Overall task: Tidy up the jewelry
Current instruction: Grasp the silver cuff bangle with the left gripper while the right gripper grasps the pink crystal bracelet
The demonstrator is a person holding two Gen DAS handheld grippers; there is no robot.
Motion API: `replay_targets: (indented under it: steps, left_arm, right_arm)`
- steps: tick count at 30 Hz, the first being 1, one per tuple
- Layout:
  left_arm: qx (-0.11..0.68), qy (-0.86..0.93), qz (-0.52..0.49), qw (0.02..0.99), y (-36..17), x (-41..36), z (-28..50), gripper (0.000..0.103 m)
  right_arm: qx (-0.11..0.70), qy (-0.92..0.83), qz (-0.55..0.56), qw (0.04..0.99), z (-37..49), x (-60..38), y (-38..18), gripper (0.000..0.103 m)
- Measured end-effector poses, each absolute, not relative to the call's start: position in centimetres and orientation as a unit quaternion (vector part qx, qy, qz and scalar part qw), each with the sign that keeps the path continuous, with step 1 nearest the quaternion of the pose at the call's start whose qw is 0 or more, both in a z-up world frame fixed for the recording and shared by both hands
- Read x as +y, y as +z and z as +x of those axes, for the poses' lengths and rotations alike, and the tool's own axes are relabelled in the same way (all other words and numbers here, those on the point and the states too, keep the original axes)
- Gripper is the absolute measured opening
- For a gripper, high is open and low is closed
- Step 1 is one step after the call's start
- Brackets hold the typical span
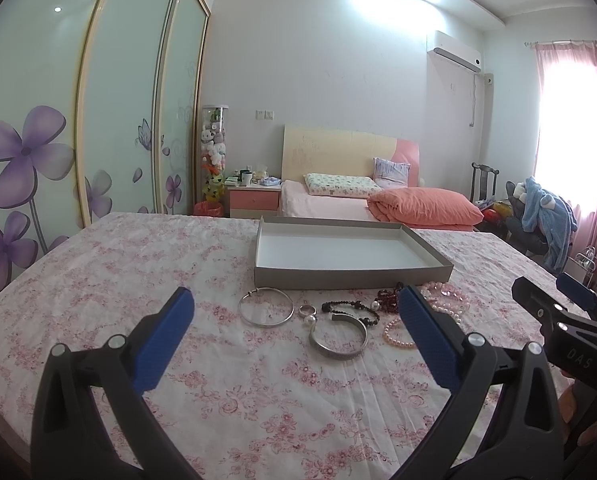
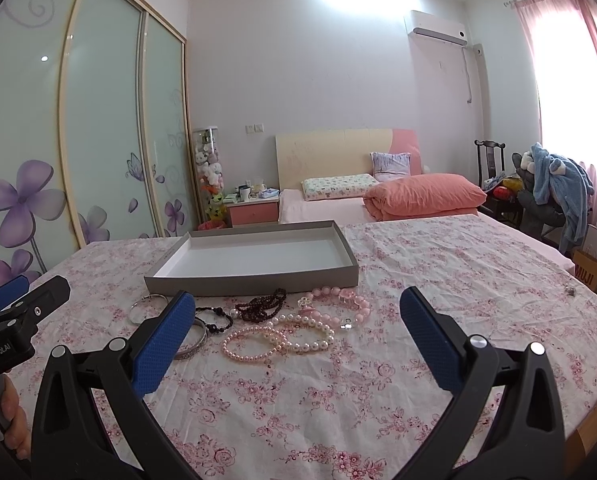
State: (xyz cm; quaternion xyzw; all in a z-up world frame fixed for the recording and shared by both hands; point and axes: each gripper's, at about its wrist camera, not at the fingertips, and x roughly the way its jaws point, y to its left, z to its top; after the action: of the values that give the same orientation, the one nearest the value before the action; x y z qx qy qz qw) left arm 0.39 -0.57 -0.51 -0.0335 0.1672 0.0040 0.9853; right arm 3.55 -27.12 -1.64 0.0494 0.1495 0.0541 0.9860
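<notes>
The grey tray [image 2: 254, 278] sits on the floral surface [image 2: 438, 280], nothing inside. Bracelets [image 2: 298, 324] lie just before its near wall. Left gripper [image 1: 296, 328] and right gripper [image 2: 296, 330] gape wide, holding nothing.

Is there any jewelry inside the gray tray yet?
No, the gray tray shows only its bare white floor, while the pearl bracelets and silver bangle lie on the floral cloth in front of it.
</notes>
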Motion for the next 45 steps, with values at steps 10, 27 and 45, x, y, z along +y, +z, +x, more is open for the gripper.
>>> replay_targets:
  steps: [10,27,45]
  left_arm:
    - [0.211,0.013,-0.013,0.977,-1.3,-1.0,2.7,0.099]
    - [0.357,-0.033,0.007,0.934,-4.1,-2.4,11.1,0.099]
    - [0.453,-0.018,0.02,0.891,-8.2,-4.4,15.7,0.091]
  right_arm:
    - [0.194,0.049,0.059,0.978,5.8,-28.2,-2.0,0.101]
    - [0.416,0.025,0.06,0.907,20.8,-31.8,-6.6,0.046]
    - [0.432,0.027,0.017,0.901,21.9,-30.5,-7.7,0.015]
